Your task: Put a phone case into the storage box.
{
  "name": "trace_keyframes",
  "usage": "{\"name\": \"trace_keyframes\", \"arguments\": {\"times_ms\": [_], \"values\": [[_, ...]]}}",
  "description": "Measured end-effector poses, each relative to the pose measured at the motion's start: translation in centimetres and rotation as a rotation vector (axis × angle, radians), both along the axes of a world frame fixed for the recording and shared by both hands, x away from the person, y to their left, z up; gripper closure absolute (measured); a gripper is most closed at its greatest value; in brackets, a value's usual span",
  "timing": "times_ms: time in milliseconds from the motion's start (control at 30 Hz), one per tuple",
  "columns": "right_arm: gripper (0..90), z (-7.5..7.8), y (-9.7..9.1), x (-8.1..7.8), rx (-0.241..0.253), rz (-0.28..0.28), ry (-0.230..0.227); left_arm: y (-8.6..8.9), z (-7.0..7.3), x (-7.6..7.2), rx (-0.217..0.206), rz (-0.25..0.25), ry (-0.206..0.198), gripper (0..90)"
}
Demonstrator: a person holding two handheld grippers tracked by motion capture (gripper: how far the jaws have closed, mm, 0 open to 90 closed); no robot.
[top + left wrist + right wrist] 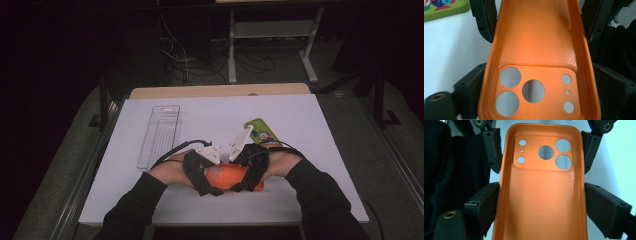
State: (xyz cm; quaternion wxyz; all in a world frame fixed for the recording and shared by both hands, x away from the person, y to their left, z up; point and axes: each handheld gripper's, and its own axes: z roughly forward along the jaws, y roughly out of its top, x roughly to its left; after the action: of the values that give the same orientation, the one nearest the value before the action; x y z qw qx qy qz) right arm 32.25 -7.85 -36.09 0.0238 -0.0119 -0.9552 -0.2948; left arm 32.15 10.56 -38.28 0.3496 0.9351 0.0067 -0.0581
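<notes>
Orange phone case (pixel 235 176) lies lengthwise between both grippers, jaws clamping its long edges, camera holes leftward.

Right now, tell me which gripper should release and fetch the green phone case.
Probably right: green phone case lies just beyond the right gripper; left gripper also grips the orange phone case.
</notes>
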Motion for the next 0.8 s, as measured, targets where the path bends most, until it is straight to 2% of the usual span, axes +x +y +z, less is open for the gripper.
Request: {"name": "trace_keyframes", "arguments": {"times_ms": [133, 300, 467, 567, 633, 667, 800], "values": [[14.9, 0.0, 0.0, 0.0, -0.003, 0.002, 0.002, 0.1, 0.0, 0.1, -0.009, 0.007, 0.007, 13.7], [14.9, 0.0, 0.0, 0.0, -0.003, 0.003, 0.000, 0.1, 0.0, 0.1, -0.010, 0.002, 0.006, 14.7], [14.6, -0.1, 0.0, -0.1, -0.006, 0.002, 0.018, 0.1, -0.1, 0.2, -0.010, -0.011, 0.023, 16.1], [13.8, -0.2, -0.1, 0.0, 0.008, -0.001, 0.027, 0.2, 0.0, 0.2, -0.005, -0.005, 0.016, 16.2], [12.1, -0.1, -0.4, 0.0, 0.017, -0.024, 0.022, 0.5, 0.1, 0.3, -0.002, 0.011, 0.009, 16.3], [12.2, 0.0, -0.6, 0.2, 0.037, -0.043, 0.015, 0.6, 0.1, 0.4, 0.003, 0.016, 0.001, 16.2], [8.8, 0.5, -2.0, 0.9, 0.092, -0.124, 0.041, 1.2, 0.0, 0.6, -0.012, 0.073, -0.011, 16.2]]}}
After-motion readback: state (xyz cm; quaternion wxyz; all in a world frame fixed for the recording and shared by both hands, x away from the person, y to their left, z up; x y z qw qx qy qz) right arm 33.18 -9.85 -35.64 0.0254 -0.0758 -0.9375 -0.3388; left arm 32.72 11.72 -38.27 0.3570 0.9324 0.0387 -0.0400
